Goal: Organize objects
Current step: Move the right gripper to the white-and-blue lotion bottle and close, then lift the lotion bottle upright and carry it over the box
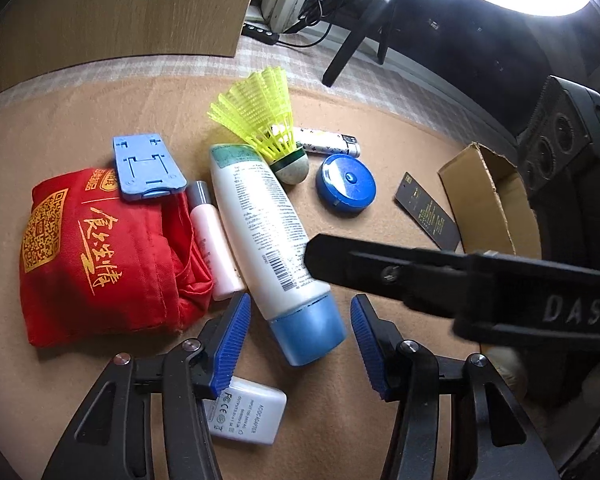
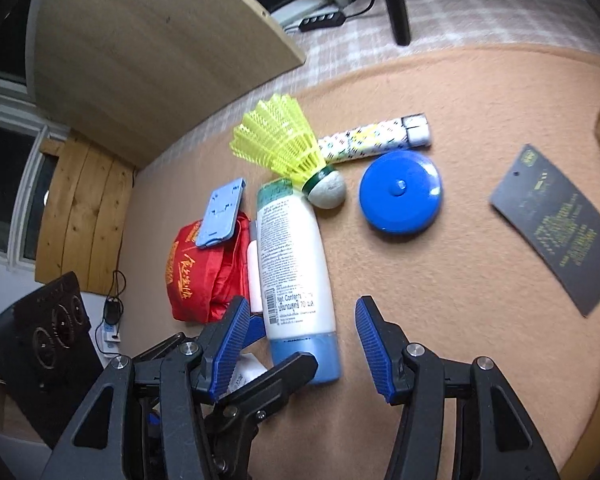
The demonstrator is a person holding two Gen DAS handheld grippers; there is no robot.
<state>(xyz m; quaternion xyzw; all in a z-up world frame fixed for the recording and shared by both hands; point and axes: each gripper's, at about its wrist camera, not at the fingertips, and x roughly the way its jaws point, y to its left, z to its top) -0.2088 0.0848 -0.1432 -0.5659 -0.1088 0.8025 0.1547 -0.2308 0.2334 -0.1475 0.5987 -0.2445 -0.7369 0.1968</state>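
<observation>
A white tube with a blue cap (image 1: 268, 236) lies on the tan mat (image 1: 400, 272), also in the right wrist view (image 2: 296, 264). My left gripper (image 1: 298, 344) is open, its fingers either side of the blue cap. My right gripper (image 2: 302, 340) is open above the cap end; one of its fingers crosses the left wrist view (image 1: 420, 280). A yellow shuttlecock (image 2: 292, 148) rests on the tube's far end. A red cloth bag (image 1: 104, 252), a blue phone stand (image 1: 146, 168) and a pink bottle (image 1: 214, 244) lie left of the tube.
A round blue tape measure (image 2: 400, 192), a patterned lighter (image 2: 376, 138) and a dark card (image 2: 556, 228) lie to the right. A cardboard box (image 1: 496, 204) stands at the far right, with a white power adapter (image 1: 244, 412) near the left gripper. A wooden board (image 2: 148, 52) stands behind.
</observation>
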